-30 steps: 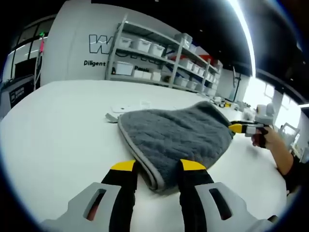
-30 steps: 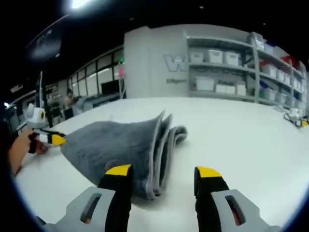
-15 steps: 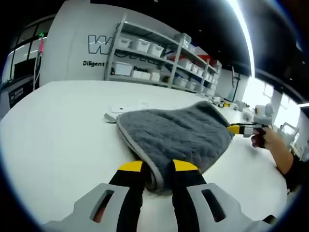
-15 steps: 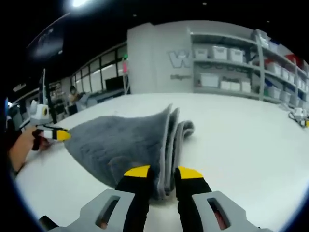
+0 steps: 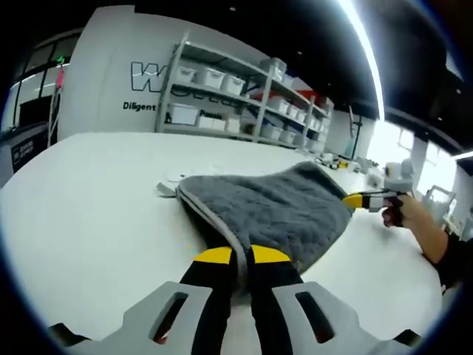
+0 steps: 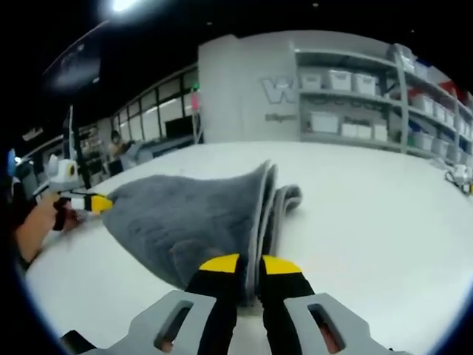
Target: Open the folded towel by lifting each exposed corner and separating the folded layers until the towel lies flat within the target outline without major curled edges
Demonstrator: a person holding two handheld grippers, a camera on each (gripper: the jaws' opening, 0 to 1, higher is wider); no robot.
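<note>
**One towel, two grippers pinching opposite corners**

White table (image 5: 81,214) spreads wide before shelving (image 5: 236,96) stacked with bins. On it we count one grey towel (image 5: 273,211), still folded; in the right gripper view its layers (image 6: 270,203) stand as several stacked edges. We have two grippers: the left gripper (image 5: 236,257) is clamped on the near corner, and the right gripper (image 6: 250,264) is clenched on the opposite corner. Each appears far off in the other's view, partly covered by a hand (image 5: 403,211). Small items behind the towel are too faint to identify.
</note>
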